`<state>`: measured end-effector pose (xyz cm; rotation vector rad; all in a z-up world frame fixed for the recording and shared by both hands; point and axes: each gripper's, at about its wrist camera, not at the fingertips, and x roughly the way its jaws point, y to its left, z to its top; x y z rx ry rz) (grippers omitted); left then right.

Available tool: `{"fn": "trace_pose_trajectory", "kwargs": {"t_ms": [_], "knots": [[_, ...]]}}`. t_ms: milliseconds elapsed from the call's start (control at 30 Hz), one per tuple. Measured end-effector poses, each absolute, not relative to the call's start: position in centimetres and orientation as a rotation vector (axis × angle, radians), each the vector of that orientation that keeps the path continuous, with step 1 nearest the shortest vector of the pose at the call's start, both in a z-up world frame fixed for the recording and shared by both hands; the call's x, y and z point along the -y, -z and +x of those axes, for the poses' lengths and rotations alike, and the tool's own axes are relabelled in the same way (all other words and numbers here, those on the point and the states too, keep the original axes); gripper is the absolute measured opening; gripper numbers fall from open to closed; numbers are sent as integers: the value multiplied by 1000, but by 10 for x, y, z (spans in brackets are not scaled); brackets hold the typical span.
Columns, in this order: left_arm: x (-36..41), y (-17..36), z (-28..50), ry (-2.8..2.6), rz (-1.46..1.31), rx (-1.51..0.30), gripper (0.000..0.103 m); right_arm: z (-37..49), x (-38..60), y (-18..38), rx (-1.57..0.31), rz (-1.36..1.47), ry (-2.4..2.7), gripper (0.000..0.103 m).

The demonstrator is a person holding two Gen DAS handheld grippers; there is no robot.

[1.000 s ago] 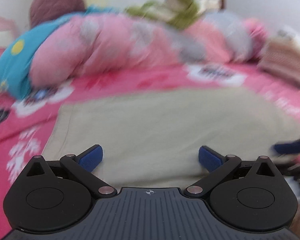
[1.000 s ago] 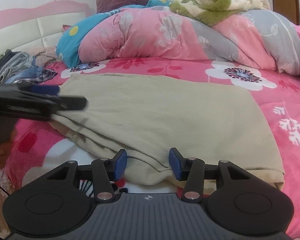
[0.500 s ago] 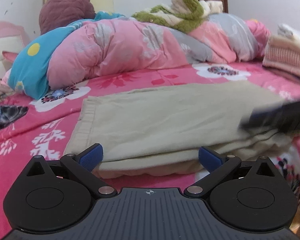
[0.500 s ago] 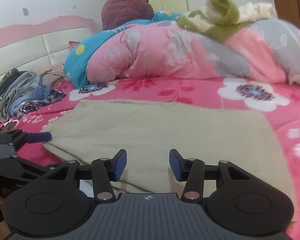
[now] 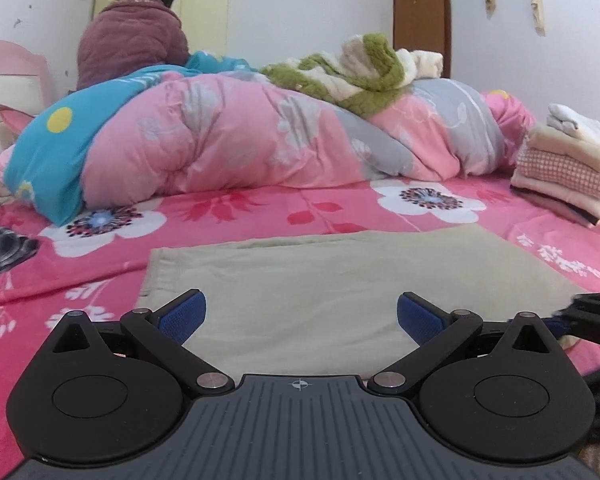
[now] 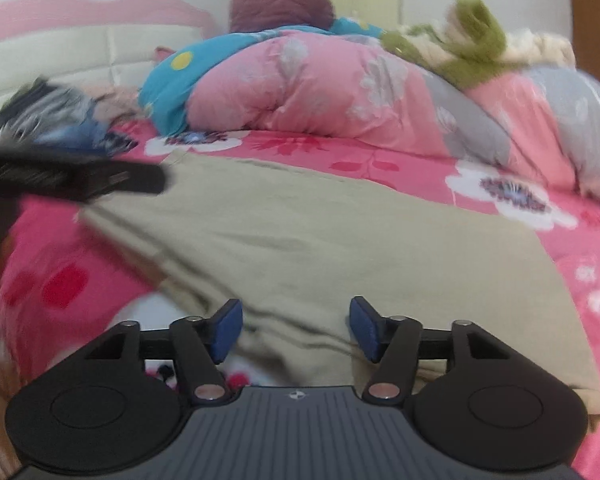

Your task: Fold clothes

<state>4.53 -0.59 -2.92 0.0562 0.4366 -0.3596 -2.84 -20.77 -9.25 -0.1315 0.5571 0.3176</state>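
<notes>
A: Status? We see the beige garment (image 6: 340, 240) folded flat on the bed (image 5: 340, 208).

B: Left tongs (image 5: 300, 316) spread, empty. Right tongs (image 6: 296, 328) opening above its near edge. We regrip evenly before the next fold.

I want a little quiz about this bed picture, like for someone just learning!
1. True or false: the beige cloth lies flat on the pink flowered bedspread.
2. What sits on top of the rolled pink quilt? A) green and cream fuzzy blanket B) a book C) shoes
3. Fill in: at the bed's right edge stands a stack of folded ____.

Key: 1 true; 2 A; 3 clothes.
</notes>
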Motion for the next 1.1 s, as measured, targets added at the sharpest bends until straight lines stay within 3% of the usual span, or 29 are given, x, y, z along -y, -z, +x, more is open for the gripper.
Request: {"fn": "trace_pose_trajectory", "kwargs": {"t_ms": [267,433,500,733,867,1100], "knots": [[9,50,62,338,2,-582,103,-46,240,63,-518,-39,-211,63],[9,57,63,326,13,-614,103,-31,269,60,-540,35,-59,70],[12,57,63,318,30,-627,103,-24,272,72,-600,31,-12,82],[19,52,71,292,52,-689,103,-18,268,84,-671,3,8,88],[22,51,74,276,58,-723,103,-13,271,83,-719,40,-32,103],[26,49,79,256,52,-763,103,-7,266,78,-771,36,-24,103]]}}
